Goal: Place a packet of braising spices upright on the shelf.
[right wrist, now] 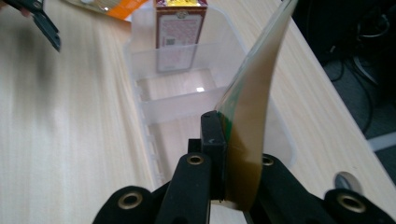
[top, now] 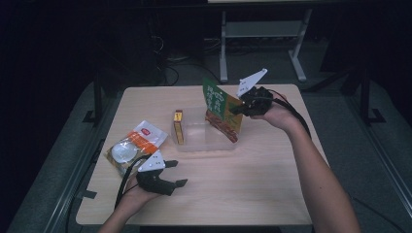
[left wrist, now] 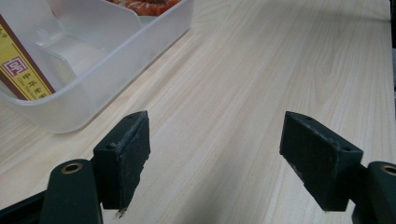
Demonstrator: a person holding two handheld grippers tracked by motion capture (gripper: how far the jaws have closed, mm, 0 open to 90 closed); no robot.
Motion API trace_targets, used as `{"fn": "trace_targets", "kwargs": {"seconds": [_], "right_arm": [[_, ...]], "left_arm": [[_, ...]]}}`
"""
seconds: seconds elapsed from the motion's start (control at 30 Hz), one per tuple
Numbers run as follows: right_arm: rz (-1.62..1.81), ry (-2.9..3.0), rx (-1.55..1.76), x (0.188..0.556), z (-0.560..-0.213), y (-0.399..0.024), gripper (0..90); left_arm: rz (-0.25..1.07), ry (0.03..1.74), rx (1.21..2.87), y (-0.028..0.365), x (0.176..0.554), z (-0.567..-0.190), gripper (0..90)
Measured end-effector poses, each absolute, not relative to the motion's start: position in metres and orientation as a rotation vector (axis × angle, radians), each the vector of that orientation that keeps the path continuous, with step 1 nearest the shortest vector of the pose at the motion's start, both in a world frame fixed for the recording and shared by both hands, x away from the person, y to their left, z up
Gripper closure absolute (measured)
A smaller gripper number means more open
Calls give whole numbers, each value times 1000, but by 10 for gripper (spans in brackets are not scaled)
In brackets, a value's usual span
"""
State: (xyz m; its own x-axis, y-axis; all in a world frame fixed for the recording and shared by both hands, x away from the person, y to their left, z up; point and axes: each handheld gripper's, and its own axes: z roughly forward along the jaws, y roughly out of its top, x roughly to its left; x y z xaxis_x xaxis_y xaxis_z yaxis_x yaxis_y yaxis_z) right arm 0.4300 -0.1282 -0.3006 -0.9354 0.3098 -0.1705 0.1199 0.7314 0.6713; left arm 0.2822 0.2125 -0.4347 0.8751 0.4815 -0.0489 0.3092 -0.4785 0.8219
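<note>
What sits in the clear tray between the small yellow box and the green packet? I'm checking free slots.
An empty middle section of the clear tray, past a low divider: the right gripper view shows it bare between the yellow box and the green packet.

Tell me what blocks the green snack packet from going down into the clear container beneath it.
Nothing visible does. The right gripper holds the green snack packet over the clear container. The compartment below it looks bare. The yellow box stands at the far left end, behind a divider, and the left gripper sits apart on the table.
</note>
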Motion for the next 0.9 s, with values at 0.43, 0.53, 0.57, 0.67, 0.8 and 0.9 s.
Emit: {"fn": "trace_targets", "kwargs": {"seconds": [0.43, 0.53, 0.57, 0.67, 0.8, 0.9], "right_arm": [[1075, 2656, 398, 427, -309, -138, 891], [1106, 2645, 427, 426, -311, -140, 891], [1113, 2641, 433, 426, -312, -141, 891], [1133, 2634, 438, 425, -313, -141, 891], [1148, 2637, 459, 424, -316, -142, 848], [1152, 2656, 478, 425, -321, -142, 761]], "left_arm": [[217, 572, 2116, 209, 282, -436, 239], [216, 571, 2119, 209, 282, -437, 239], [215, 571, 2120, 208, 282, -437, 239], [214, 571, 2123, 208, 281, -437, 239], [210, 569, 2128, 207, 281, -437, 239], [210, 568, 2130, 207, 282, -438, 238]]}}
